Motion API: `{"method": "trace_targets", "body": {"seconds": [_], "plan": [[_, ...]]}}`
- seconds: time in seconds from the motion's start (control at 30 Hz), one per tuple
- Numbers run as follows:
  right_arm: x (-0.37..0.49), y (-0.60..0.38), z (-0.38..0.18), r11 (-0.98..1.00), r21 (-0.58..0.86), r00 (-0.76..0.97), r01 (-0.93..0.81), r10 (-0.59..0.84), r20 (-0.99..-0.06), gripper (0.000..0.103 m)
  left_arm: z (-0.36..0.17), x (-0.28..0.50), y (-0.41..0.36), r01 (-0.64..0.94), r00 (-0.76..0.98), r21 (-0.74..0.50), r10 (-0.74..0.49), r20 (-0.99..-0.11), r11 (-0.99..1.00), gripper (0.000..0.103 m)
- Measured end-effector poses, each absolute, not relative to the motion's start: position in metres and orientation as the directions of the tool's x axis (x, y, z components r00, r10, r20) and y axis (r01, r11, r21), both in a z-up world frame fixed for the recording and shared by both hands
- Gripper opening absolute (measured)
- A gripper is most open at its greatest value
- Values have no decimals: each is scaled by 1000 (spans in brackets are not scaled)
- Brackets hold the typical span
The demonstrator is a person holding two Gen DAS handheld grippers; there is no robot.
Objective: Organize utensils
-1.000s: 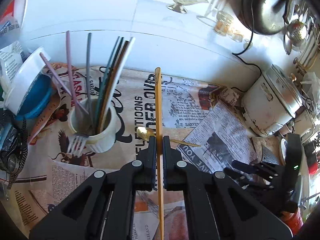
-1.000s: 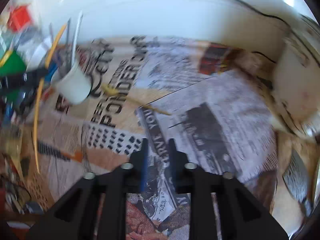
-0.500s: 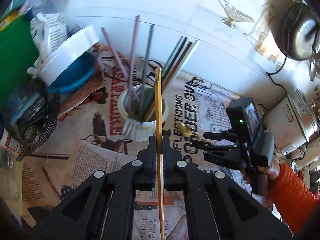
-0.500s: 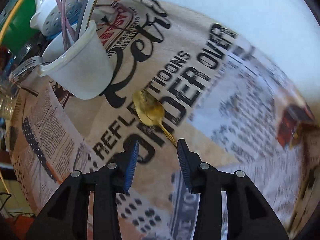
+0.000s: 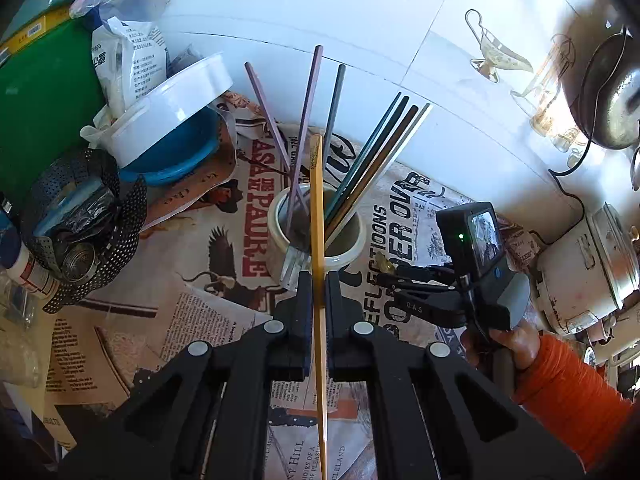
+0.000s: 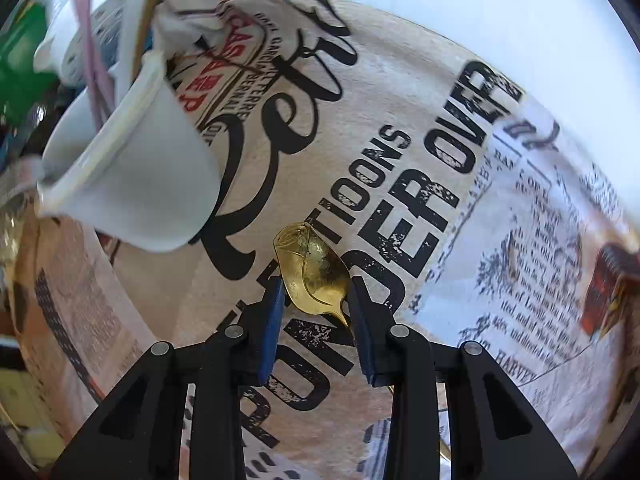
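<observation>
My left gripper (image 5: 318,280) is shut on a long yellow chopstick (image 5: 316,200), which points up across the mouth of the white cup (image 5: 354,246). Several coloured chopsticks stand in that cup, and a fork leans at its front. The gold spoon (image 6: 312,268) lies on the newspaper just right of the cup (image 6: 152,184). My right gripper (image 6: 316,292) points down at the spoon; its jaws are closing, and the blue pads touch both edges of the spoon's bowl. In the left wrist view, that right gripper (image 5: 386,274) sits beside the cup, held by a hand in an orange sleeve (image 5: 568,392).
Printed newspaper (image 5: 224,216) covers the counter. At the left sit a white tub over a blue bowl (image 5: 172,108), a black perforated steamer (image 5: 80,232) and a green board (image 5: 40,120). A white rice cooker (image 5: 580,272) and a dark pot (image 5: 612,100) stand at the right.
The left gripper carried the yellow chopstick over until it lines up with the cup. The right gripper came down onto the gold spoon and its jaws narrowed around the spoon's bowl.
</observation>
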State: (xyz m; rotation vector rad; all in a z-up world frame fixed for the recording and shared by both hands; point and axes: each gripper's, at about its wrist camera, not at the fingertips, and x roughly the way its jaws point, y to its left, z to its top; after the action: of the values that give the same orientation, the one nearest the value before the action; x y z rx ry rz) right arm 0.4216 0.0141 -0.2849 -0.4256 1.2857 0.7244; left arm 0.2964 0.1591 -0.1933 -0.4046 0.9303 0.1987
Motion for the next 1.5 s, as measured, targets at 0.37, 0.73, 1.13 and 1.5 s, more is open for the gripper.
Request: {"method": "trace_targets", "body": {"seconds": [0.37, 0.73, 1.13, 1.5], "plan": [[423, -14, -254, 769, 117, 119, -629, 244, -962, 2, -189, 295, 151, -312, 595, -259, -24, -803, 914, 3], [377, -88, -220, 779, 85, 134, -621, 213, -968, 2, -184, 291, 151, -294, 607, -266, -36, -794, 918, 3], [394, -53, -229, 766, -7, 221, -643, 177, -959, 40, -179, 291, 151, -297, 625, -274, -31, -780, 915, 3], [419, -70, -241, 863, 23, 242, -504, 167, -956, 10, -182, 284, 173, -334, 621, -279, -12, -784, 900, 3]]}}
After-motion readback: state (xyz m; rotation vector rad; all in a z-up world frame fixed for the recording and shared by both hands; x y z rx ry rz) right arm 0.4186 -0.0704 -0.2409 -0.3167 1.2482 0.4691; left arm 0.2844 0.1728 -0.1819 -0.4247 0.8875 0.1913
